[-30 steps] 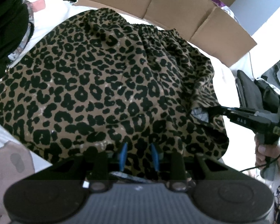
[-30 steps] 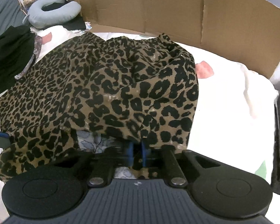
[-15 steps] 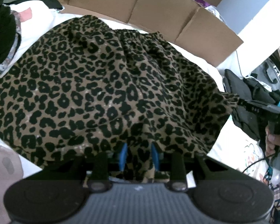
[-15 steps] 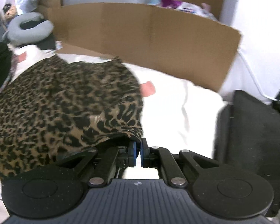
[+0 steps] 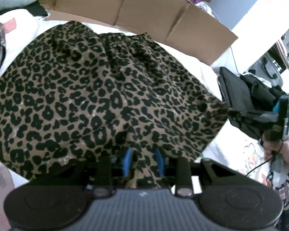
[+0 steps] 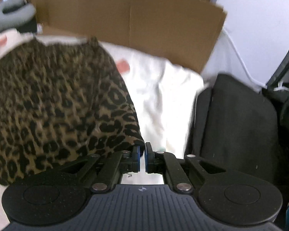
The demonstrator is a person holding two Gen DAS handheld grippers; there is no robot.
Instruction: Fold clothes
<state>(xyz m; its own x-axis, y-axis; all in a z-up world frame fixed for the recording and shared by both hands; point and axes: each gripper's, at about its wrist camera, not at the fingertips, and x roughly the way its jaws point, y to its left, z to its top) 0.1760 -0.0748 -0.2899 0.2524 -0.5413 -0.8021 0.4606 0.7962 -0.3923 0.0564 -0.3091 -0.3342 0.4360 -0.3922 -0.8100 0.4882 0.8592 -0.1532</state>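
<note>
White bedding [image 5: 200, 67], backed by a cardboard wall [image 5: 144, 9], is covered by a leopard-print skirt [image 5: 98, 96]. Its gathered waistband is turned toward the cardboard and its hem toward the cameras, with the long axis stretched sideways between the two tools. A bunched fold of hem is clamped by the left gripper [image 5: 143, 160] at a narrow gap. The hem corner is pinched by the nearly closed right gripper [image 6: 142, 156]. Compared with a second earlier, the right corner has been drawn outward toward the black chair [image 6: 237, 127], and the cloth is spread flatter.
</note>
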